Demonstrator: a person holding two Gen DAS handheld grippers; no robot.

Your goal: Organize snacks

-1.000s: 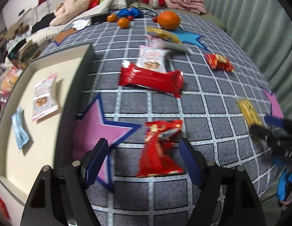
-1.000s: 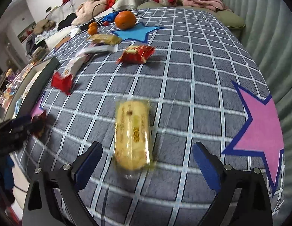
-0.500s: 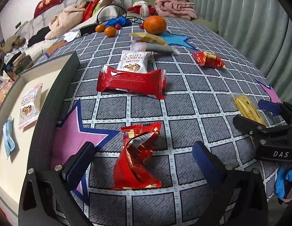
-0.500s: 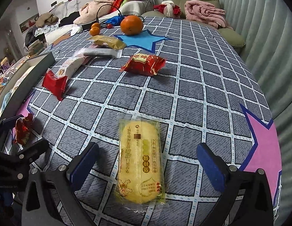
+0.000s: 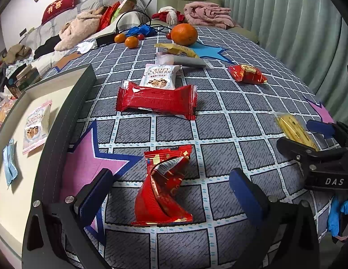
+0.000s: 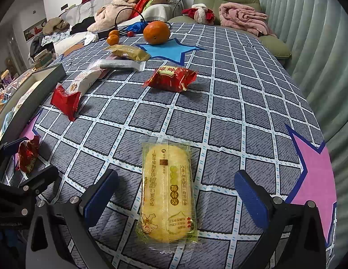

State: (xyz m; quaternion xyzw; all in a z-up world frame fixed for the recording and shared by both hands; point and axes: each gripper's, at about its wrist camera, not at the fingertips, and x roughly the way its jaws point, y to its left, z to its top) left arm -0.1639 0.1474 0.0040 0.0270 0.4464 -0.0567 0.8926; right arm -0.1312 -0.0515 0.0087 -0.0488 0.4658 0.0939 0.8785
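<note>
On checked tablecloth (image 5: 218,116), between spread blue pads of left gripper (image 5: 171,190): crumpled red snack packet (image 5: 162,186), lying flat, touched by neither pad. Jaws fully apart, nothing gripped. Just left of that packet: pink star patch (image 5: 84,157), then dark rim of tray (image 5: 68,121). Inside tray: white cranberry packet (image 5: 36,126) and small blue packet (image 5: 9,162), apart from each other. Beyond crumpled packet: long red wrapper (image 5: 156,100), with second cranberry packet (image 5: 160,76) touching its far edge. Farther back: silver-grey packet (image 5: 187,61), gold packet (image 5: 177,48), large orange (image 5: 184,34) beside blue star patch (image 5: 209,52). Off to right: small red pouch (image 5: 246,73).

Between spread pads of right gripper (image 6: 174,197): yellow cake packet (image 6: 168,192), flat on cloth, lengthwise along fingers, clear of both pads. Jaws likewise wide, holding nothing. Right of it: second pink star (image 6: 315,177).
</note>
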